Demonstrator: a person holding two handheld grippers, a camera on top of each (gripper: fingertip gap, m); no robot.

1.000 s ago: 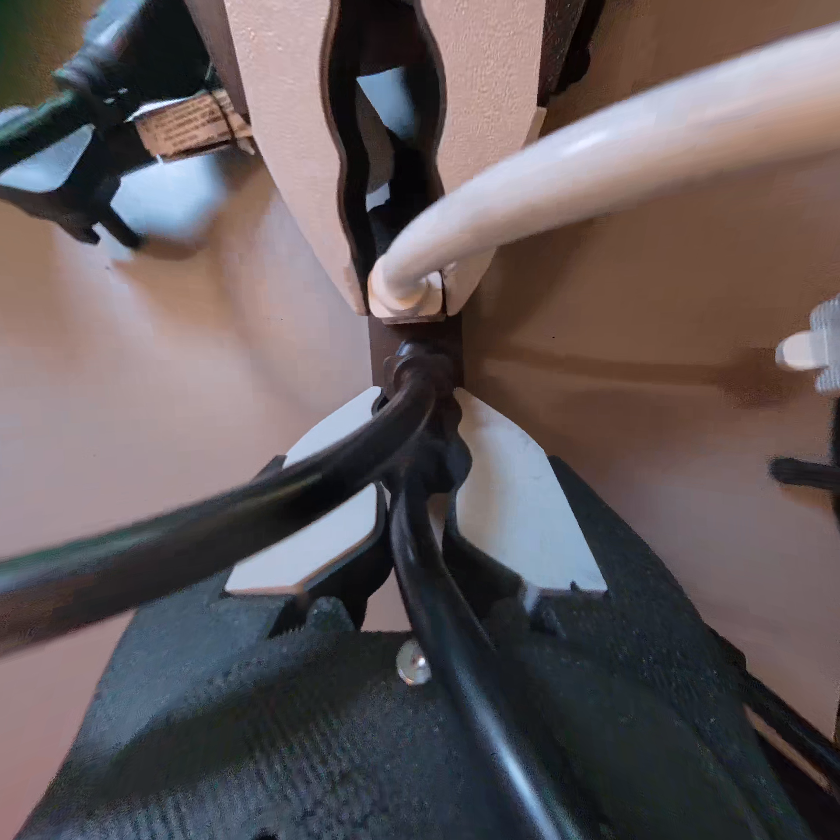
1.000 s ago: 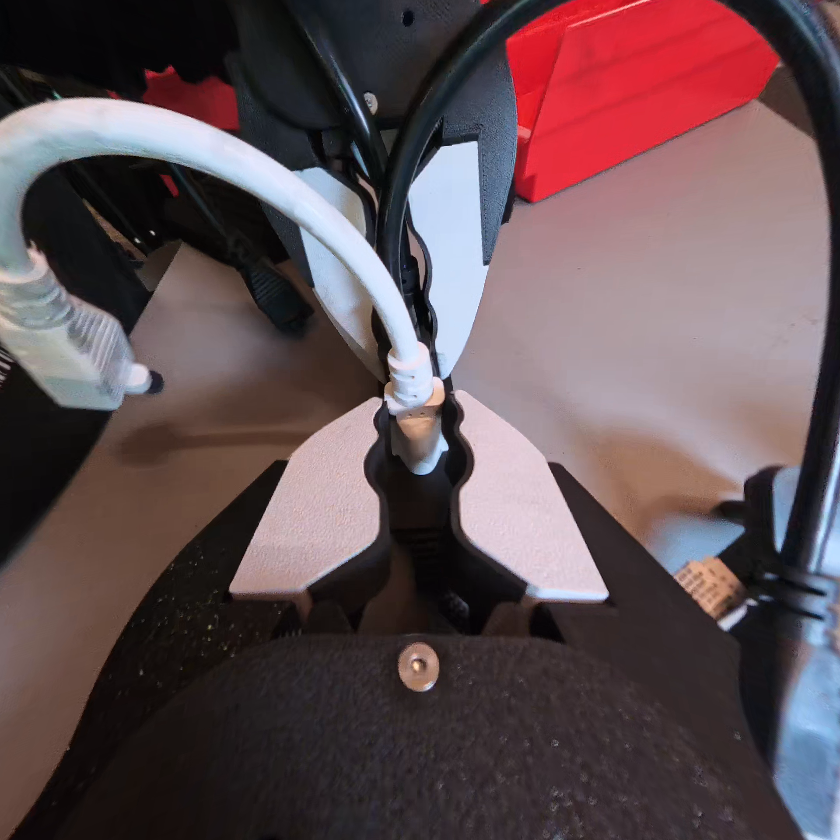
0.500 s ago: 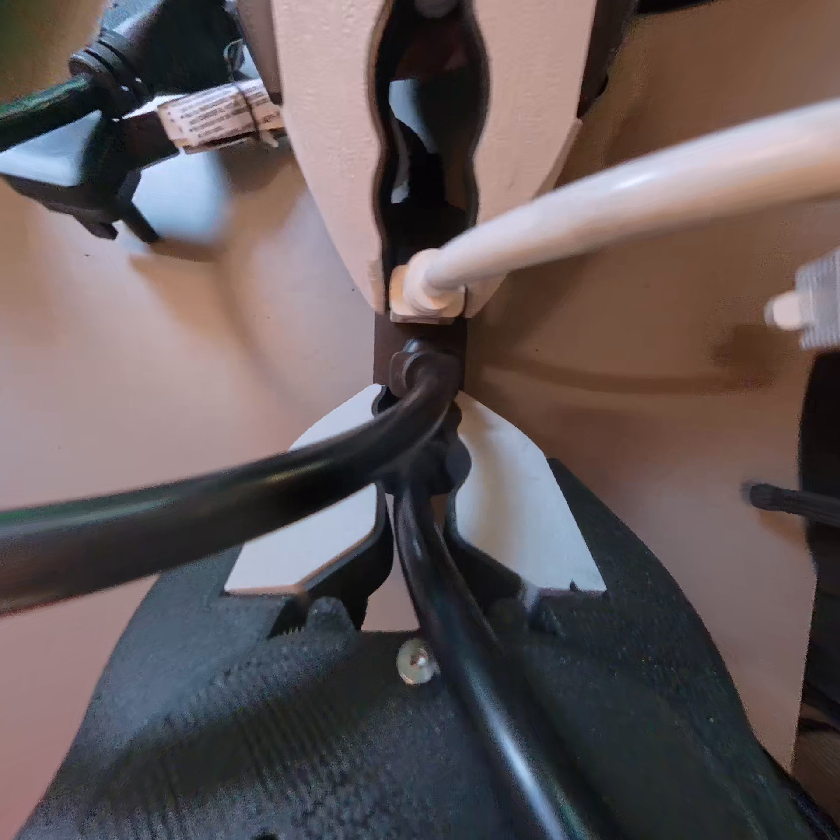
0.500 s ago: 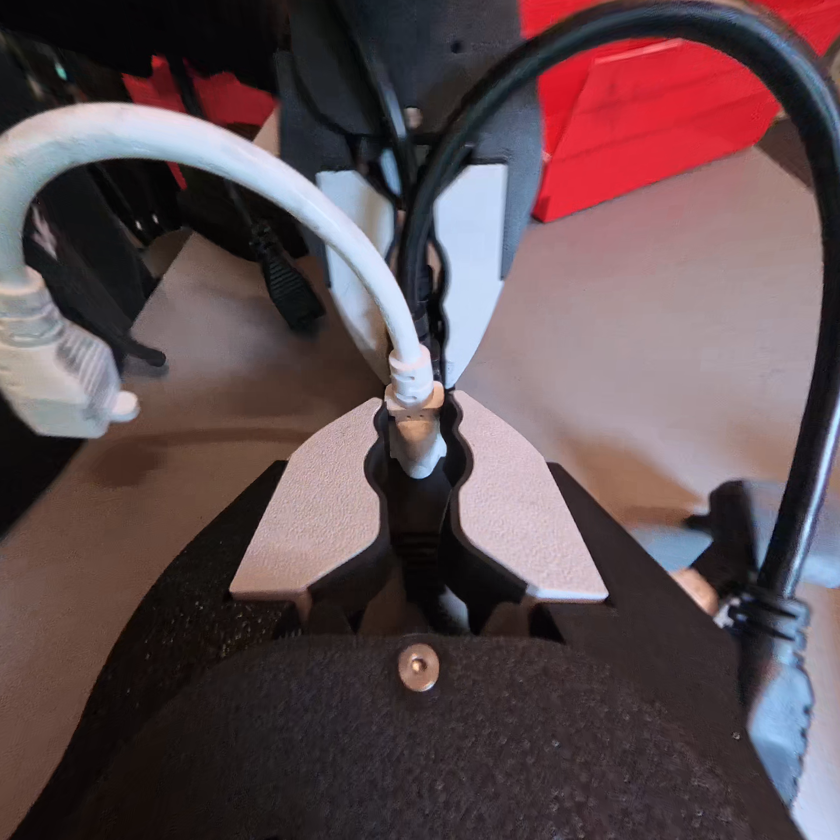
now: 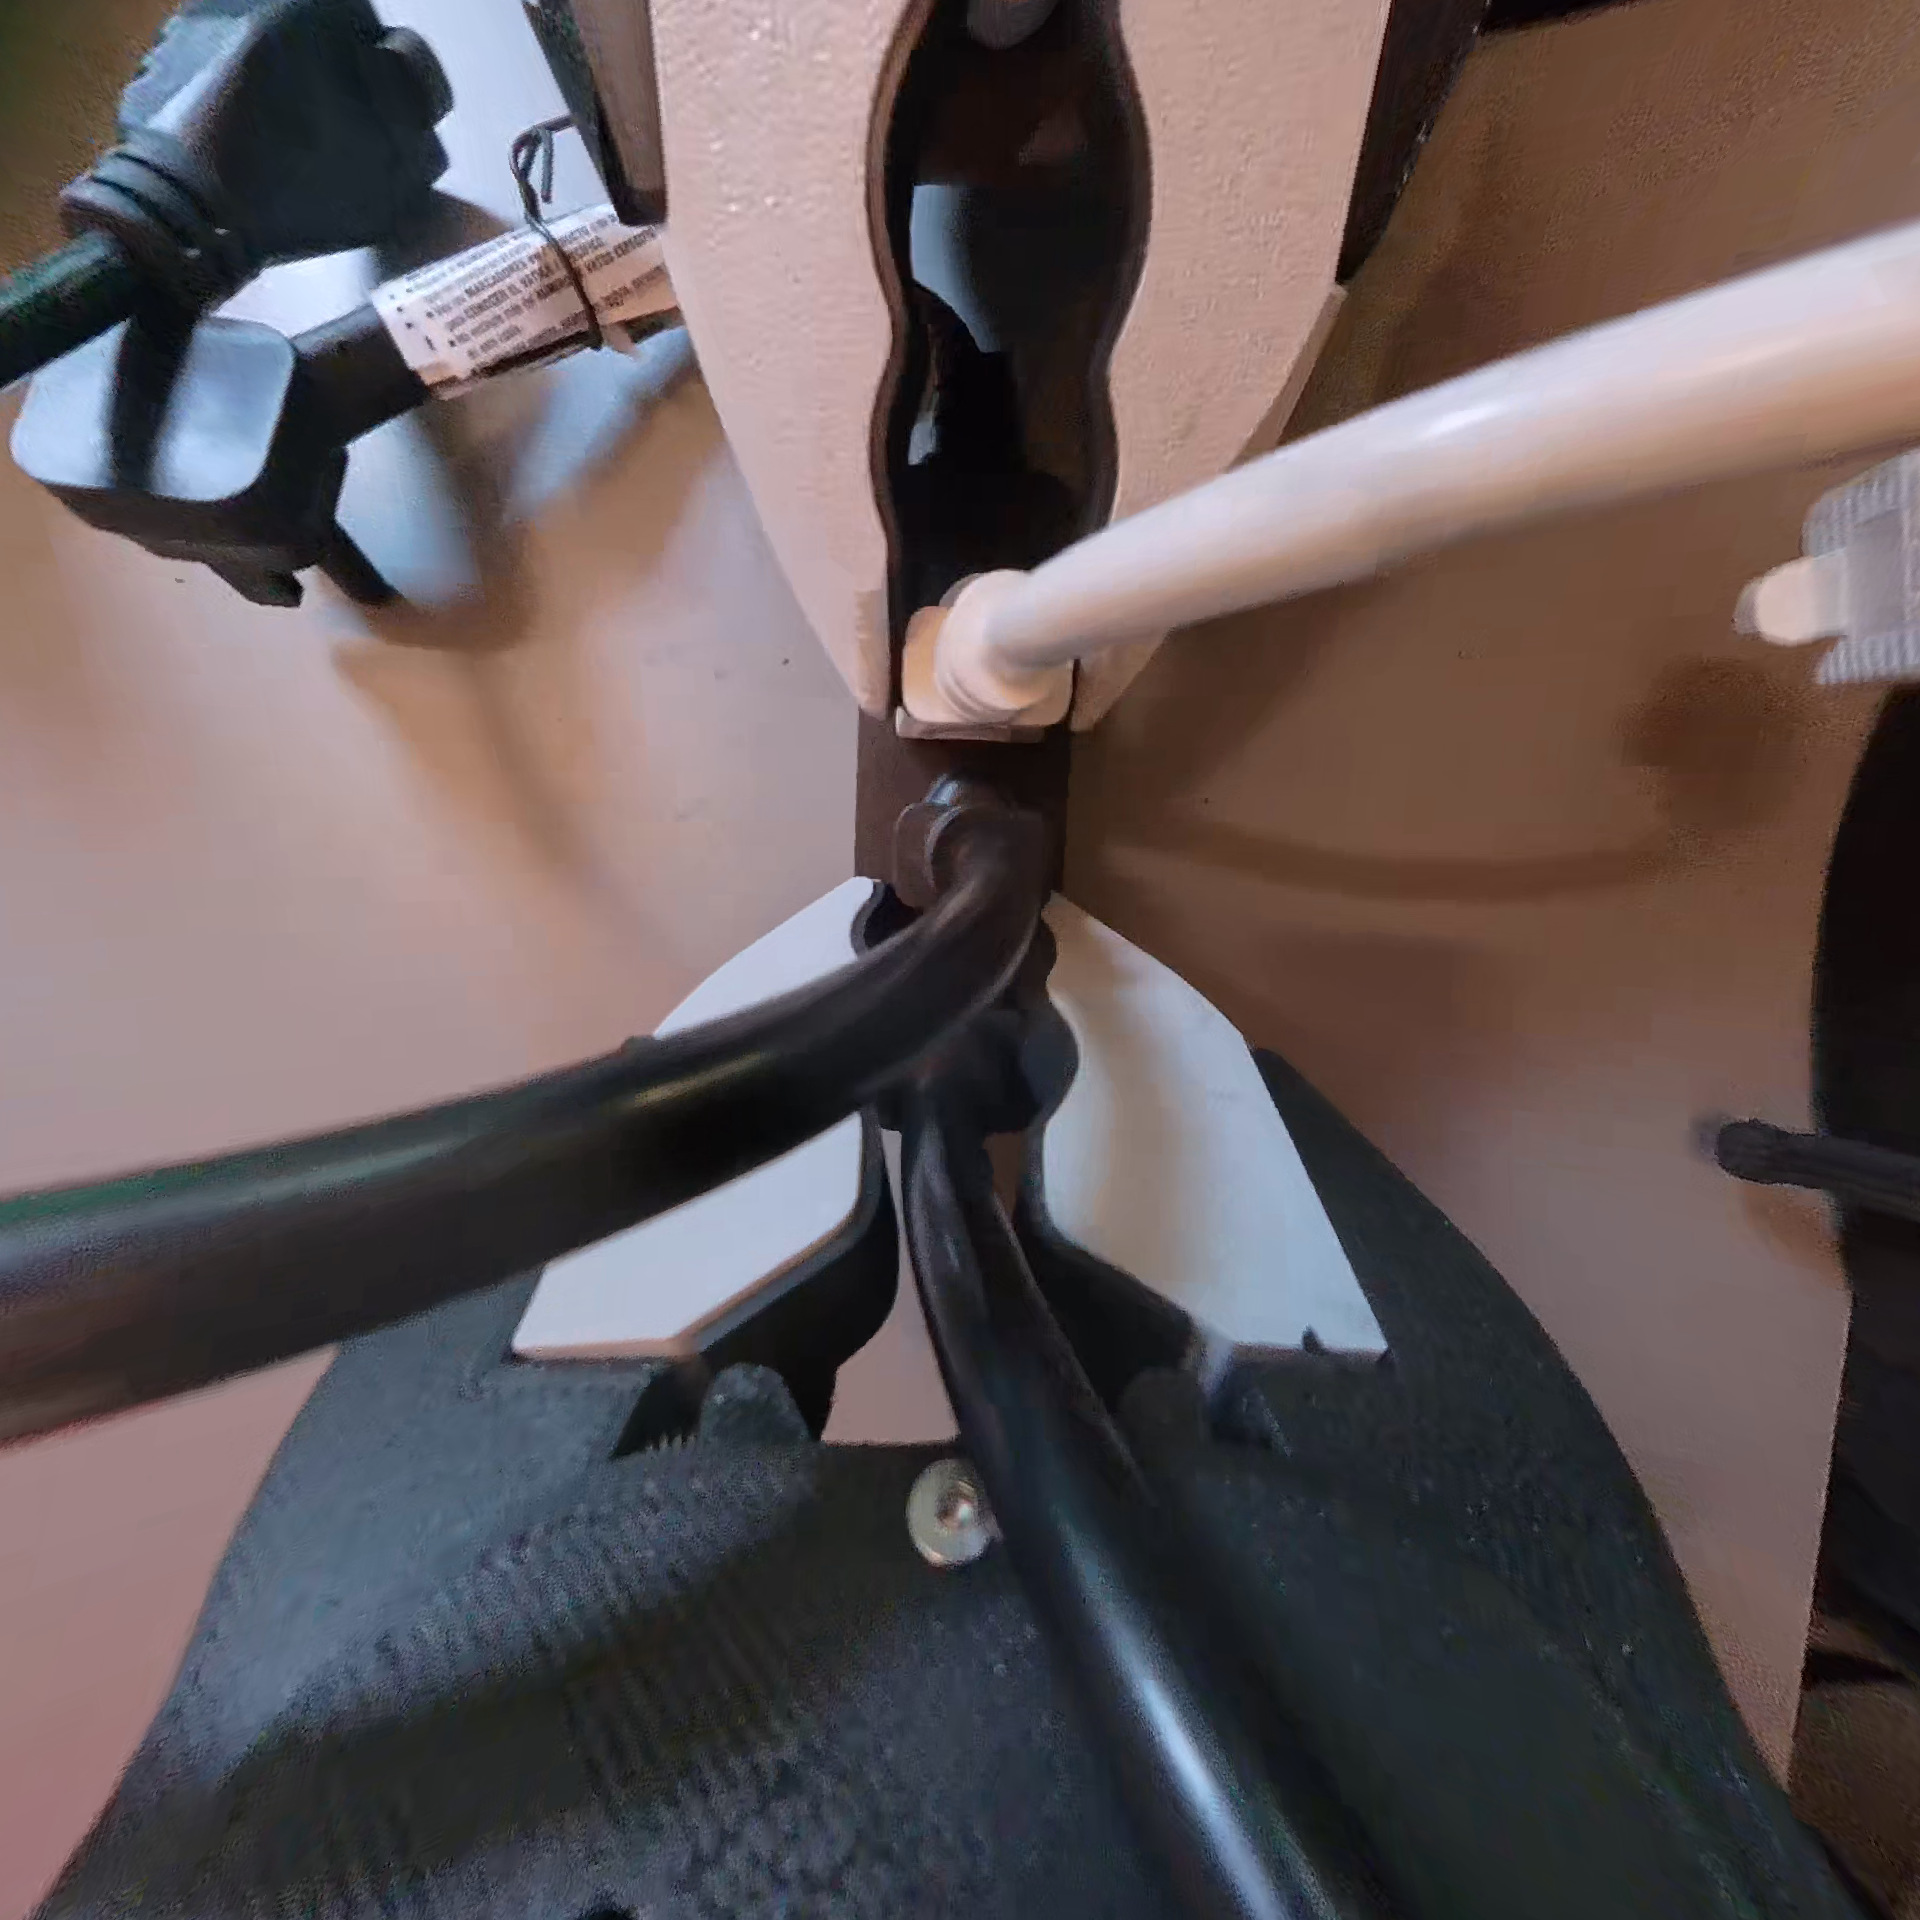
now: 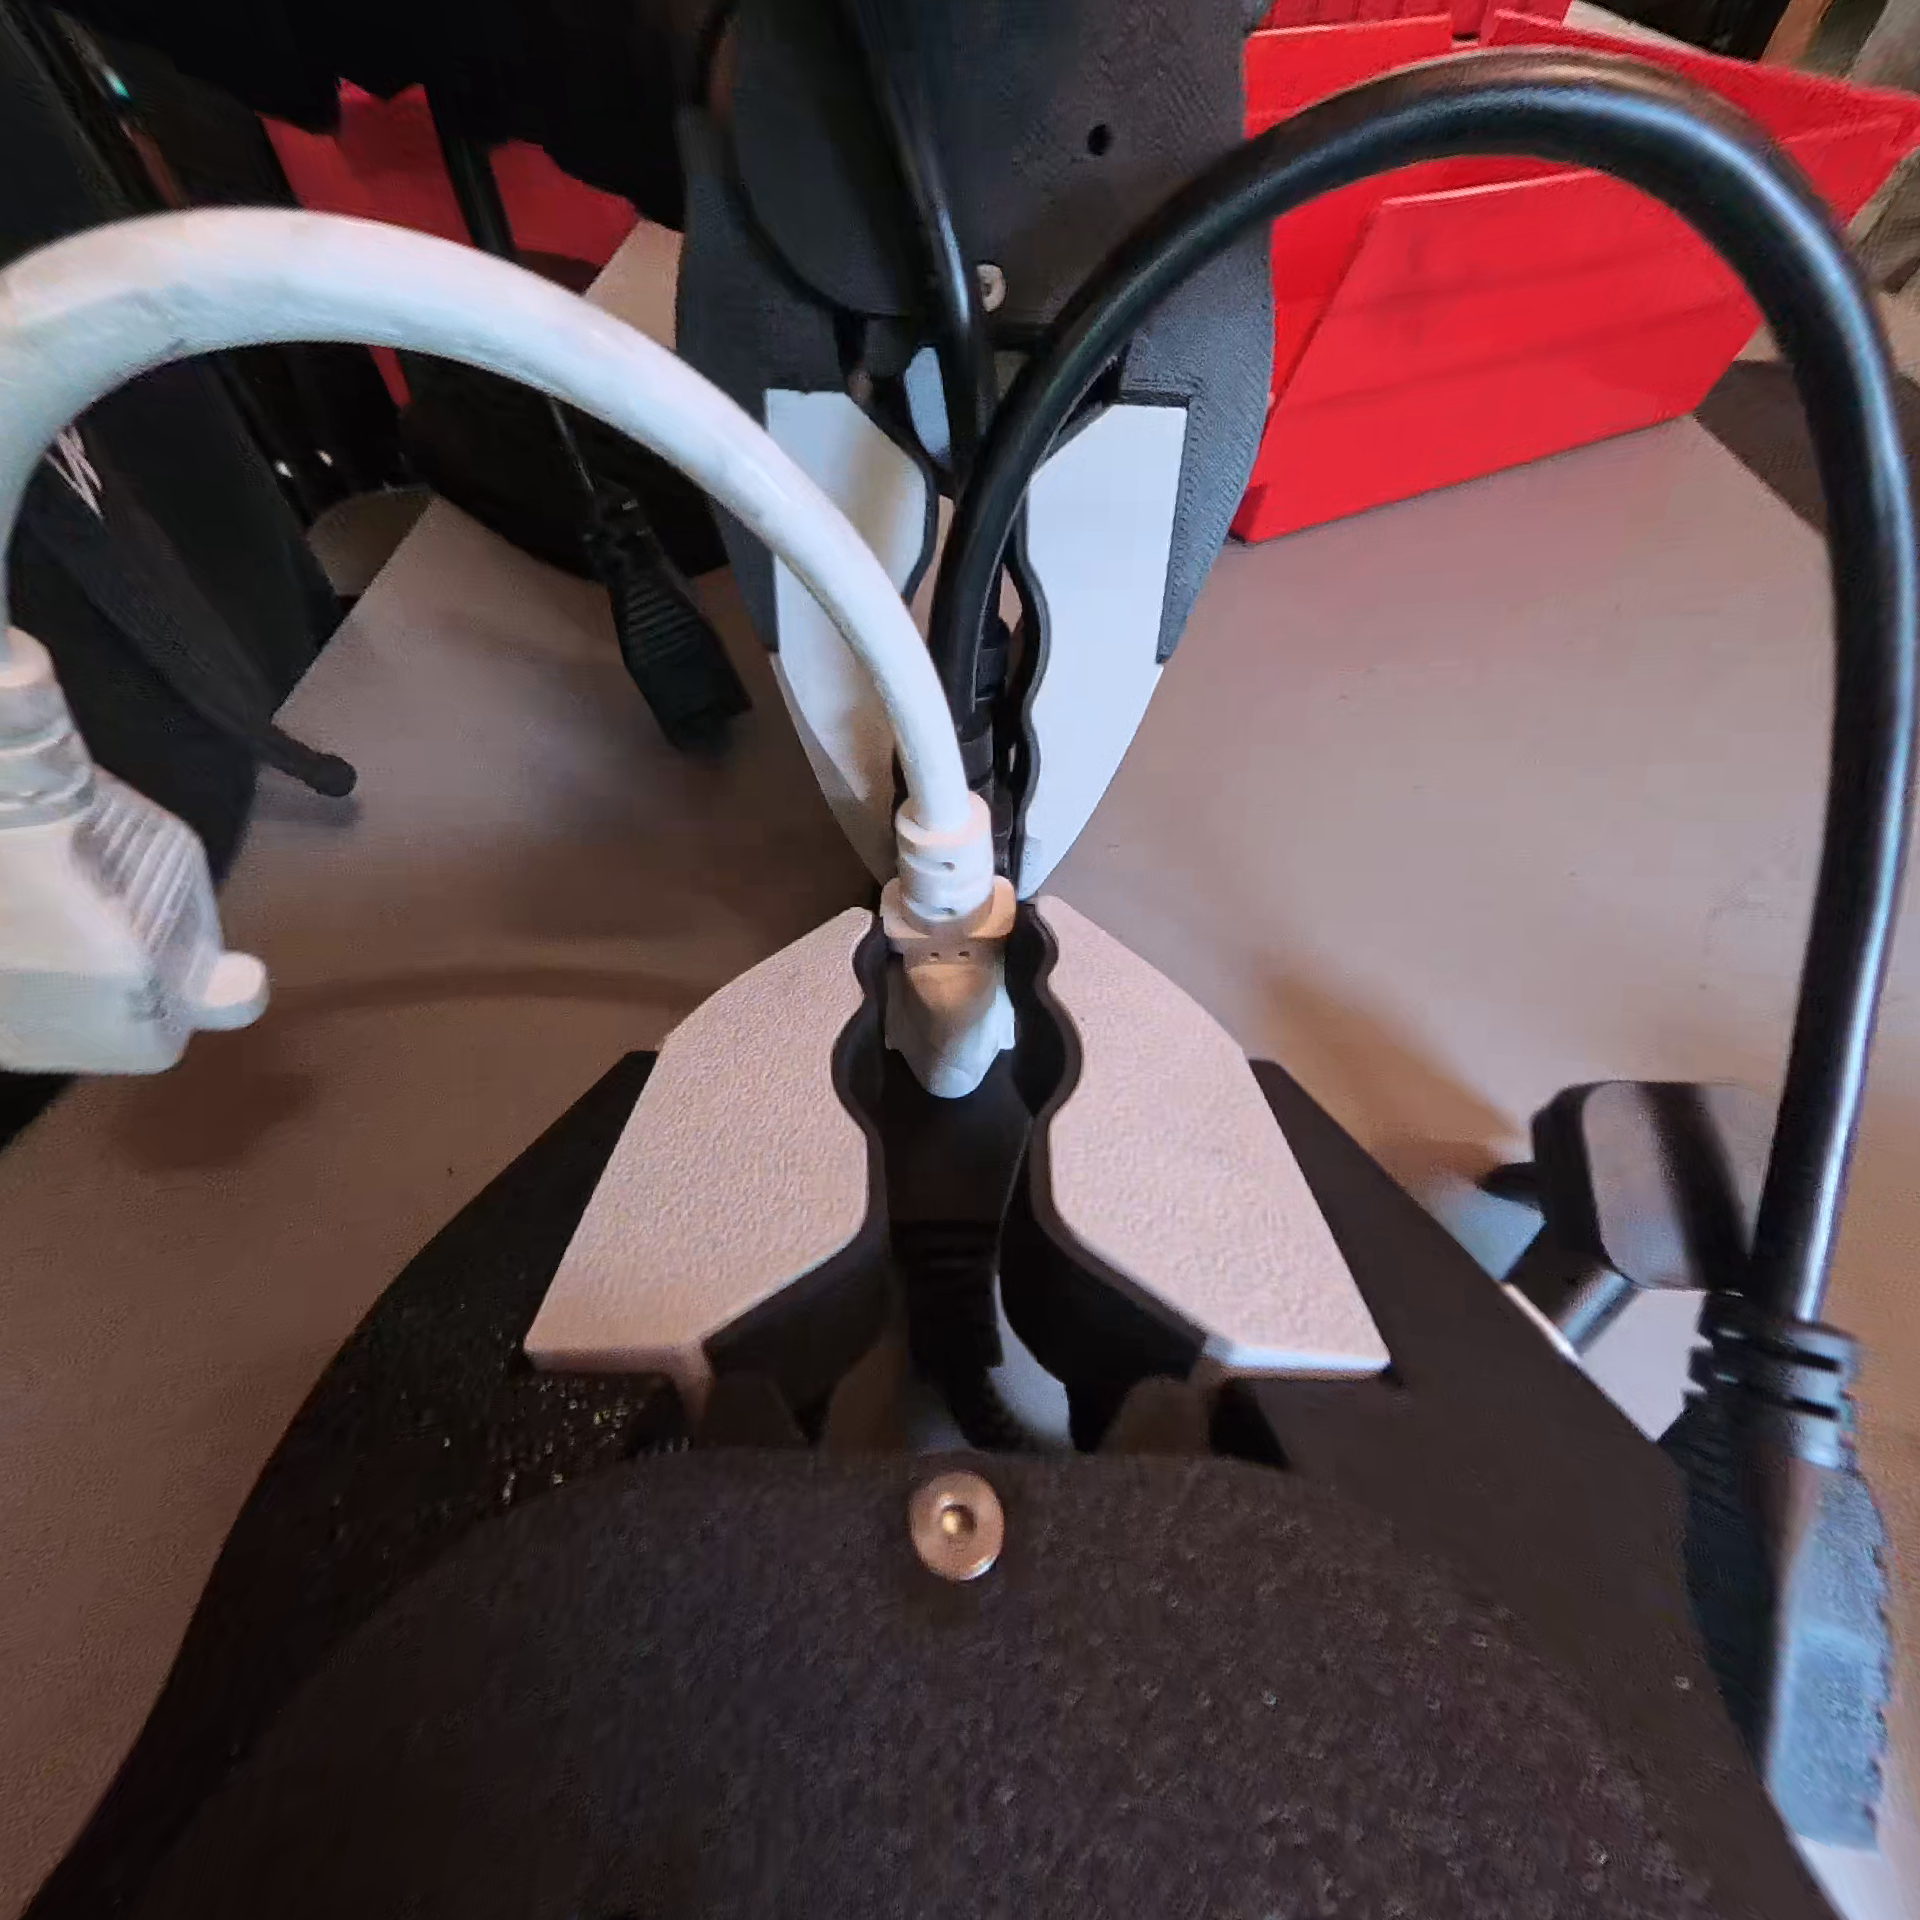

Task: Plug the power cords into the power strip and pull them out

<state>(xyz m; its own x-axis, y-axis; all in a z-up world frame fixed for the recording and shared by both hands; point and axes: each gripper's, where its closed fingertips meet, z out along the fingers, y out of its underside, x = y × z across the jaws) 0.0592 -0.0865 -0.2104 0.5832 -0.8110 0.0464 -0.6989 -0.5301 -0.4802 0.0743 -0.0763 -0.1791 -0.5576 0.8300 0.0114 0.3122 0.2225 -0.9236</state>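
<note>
My two grippers meet tip to tip above the table. My left gripper (image 5: 961, 914) is shut on the end of a thick black cord (image 5: 520, 1174), which curves off to the left. My right gripper (image 6: 951, 925) is shut on the white connector (image 6: 951, 997) of a white cord (image 6: 520, 343). A dark block (image 5: 961, 800) sits between the two tips. I cannot tell whether the two ends are joined. The white cord's free plug (image 6: 114, 935) hangs at the left. The black cord's free plug (image 6: 1829, 1621) hangs at the right.
The table (image 6: 1455, 831) is plain grey-tan. Red bins (image 6: 1507, 312) stand at its far edge behind the left gripper. Another black plug (image 6: 665, 644) lies at the back left. In the left wrist view a tagged black plug (image 5: 177, 447) hangs at the top left. Left and right tips are no more than a few centimetres apart.
Both grippers stay shut and tip to tip. The pair has shifted a little, and the hanging white and black plugs have swung lower in the right wrist view.
</note>
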